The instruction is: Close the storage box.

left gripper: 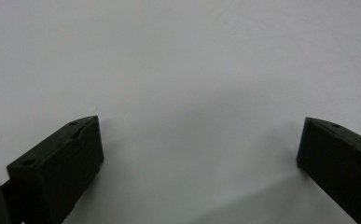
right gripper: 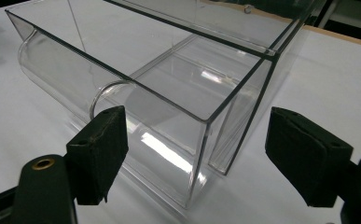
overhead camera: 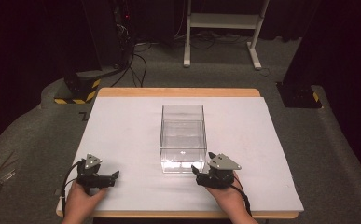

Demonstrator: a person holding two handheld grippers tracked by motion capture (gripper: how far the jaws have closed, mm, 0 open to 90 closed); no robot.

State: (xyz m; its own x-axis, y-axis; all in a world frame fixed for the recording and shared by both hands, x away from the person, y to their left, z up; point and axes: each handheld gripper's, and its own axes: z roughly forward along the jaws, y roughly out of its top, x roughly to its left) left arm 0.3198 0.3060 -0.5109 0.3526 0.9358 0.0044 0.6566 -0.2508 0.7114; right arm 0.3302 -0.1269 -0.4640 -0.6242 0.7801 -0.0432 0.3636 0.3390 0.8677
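Item 1. Left hand-held gripper [overhead camera: 114,177]: being held in the person's left hand [overhead camera: 81,199] at the near left corner of the counter [overhead camera: 122,126]. In the left gripper view its jaws are being kept wide apart, with nothing between them but the bare white counter surface [left gripper: 192,70]. It is lying well apart from the box.

Item 2. Right hand-held gripper [overhead camera: 196,171]: being held in the person's right hand [overhead camera: 227,196] near the front edge of the counter, just beside the near right corner of the box. In the right gripper view [right gripper: 194,154] the jaws are being held wide open, one to either side of that corner; the left pad is being seen against the box's near wall, though whether it is touching cannot be told, and the right pad is standing clear. Nothing is being gripped. A grey three-cornered plate [overhead camera: 224,162] is being carried on top, and a cable [overhead camera: 243,196] is trailing back past the wrist.

Item 3. Clear plastic box [overhead camera: 183,137]: being shown upright and open-topped at the middle of the counter, its long side running away from the person. In the right gripper view [right gripper: 169,93] a curved transparent panel is being seen along the inside of its near wall.

Item 4. Beyond the counter: a white metal stand [overhead camera: 220,28] and black cables [overhead camera: 136,60] are being shown on the grey floor.
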